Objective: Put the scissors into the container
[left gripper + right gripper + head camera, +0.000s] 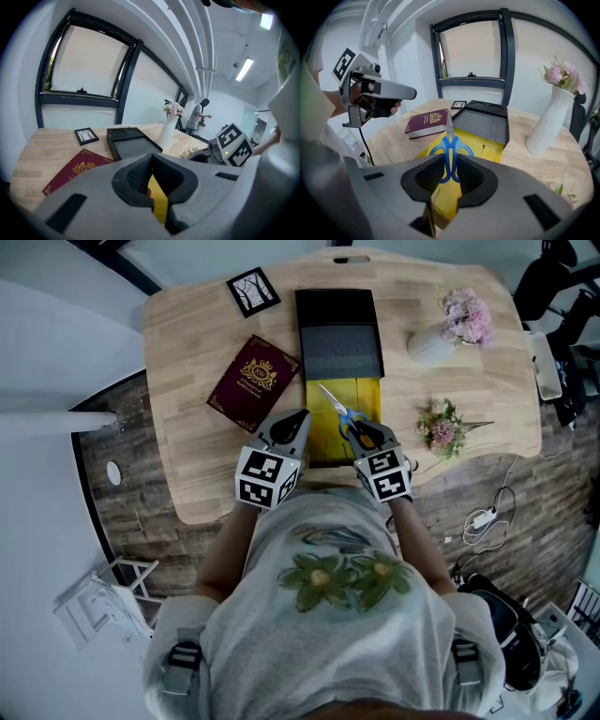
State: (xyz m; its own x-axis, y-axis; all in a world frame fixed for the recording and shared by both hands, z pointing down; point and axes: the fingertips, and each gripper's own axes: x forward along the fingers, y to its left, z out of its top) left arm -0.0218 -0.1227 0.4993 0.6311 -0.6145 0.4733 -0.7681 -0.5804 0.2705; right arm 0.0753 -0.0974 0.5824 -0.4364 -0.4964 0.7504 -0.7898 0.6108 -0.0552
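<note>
While the right gripper (367,435) clamps the scissors (339,411) over the container (323,439), release remains; the left gripper (296,418) is closed and empty.

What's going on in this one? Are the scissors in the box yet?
Not yet. A person works over a wooden table with a gripper in each hand. The right gripper is shut on the blue handles of the scissors, holding them just above the open yellow container, blades pointing away. The left gripper hangs beside the container's left edge, jaws together, apparently holding nothing.
</note>
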